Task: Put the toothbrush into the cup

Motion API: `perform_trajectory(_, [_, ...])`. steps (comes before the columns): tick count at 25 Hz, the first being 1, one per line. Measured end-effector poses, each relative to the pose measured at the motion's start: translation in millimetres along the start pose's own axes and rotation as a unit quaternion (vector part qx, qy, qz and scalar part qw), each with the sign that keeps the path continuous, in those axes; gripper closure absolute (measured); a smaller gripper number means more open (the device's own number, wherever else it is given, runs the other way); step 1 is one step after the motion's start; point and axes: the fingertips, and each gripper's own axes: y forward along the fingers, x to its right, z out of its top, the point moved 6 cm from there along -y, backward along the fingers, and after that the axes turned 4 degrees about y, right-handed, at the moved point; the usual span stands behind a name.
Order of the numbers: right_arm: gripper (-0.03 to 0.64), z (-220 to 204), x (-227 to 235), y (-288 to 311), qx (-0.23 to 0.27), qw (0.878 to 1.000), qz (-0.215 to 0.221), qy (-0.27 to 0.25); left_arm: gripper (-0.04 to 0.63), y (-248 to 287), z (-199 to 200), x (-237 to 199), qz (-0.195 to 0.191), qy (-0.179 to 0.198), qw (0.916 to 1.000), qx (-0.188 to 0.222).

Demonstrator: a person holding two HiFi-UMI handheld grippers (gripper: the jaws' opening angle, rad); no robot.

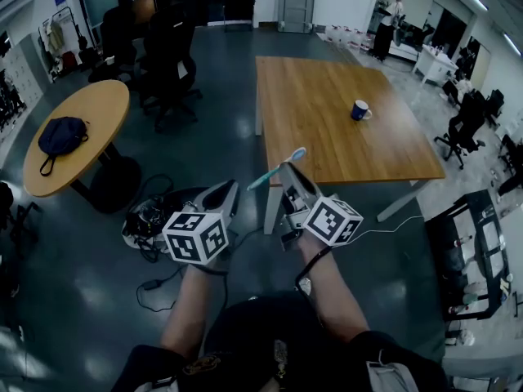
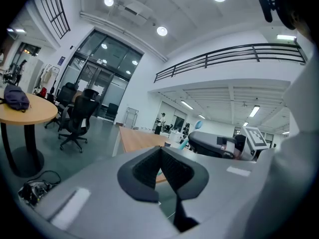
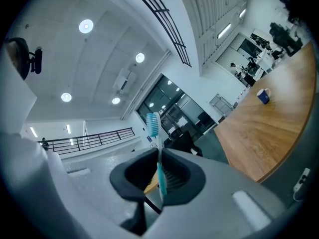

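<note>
A teal toothbrush (image 1: 278, 170) is clamped in my right gripper (image 1: 286, 172), its head sticking out up and to the left; in the right gripper view the toothbrush (image 3: 157, 148) stands between the shut jaws, bristles on top. A dark blue cup (image 1: 359, 111) with a white handle stands far off on the wooden table (image 1: 327, 129); it shows small as the cup (image 3: 262, 96) in the right gripper view. My left gripper (image 1: 229, 193) hangs beside the right one, in front of the table, jaws shut on nothing. The left gripper view shows the right gripper (image 2: 209, 143) with the brush.
A round wooden table (image 1: 78, 137) with a dark bag (image 1: 61, 135) stands at left, with office chairs (image 1: 167, 64) behind it. Cables (image 1: 147, 219) lie on the floor near the table's front leg. A person (image 1: 386, 23) stands far back right. A cart (image 1: 474, 251) is at right.
</note>
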Motion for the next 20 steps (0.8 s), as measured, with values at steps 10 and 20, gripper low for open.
perform_trajectory(10, [0.586,29,34,-48,0.016,0.998,-0.048,-0.027,0.588,46,-12,41,-0.073,0.010,0.9970,-0.026])
perform_trajectory(20, [0.586,80,98,-118,0.053,0.988,-0.129,-0.064,0.588,139,-23,114,-0.203,0.016,0.9778,-0.047])
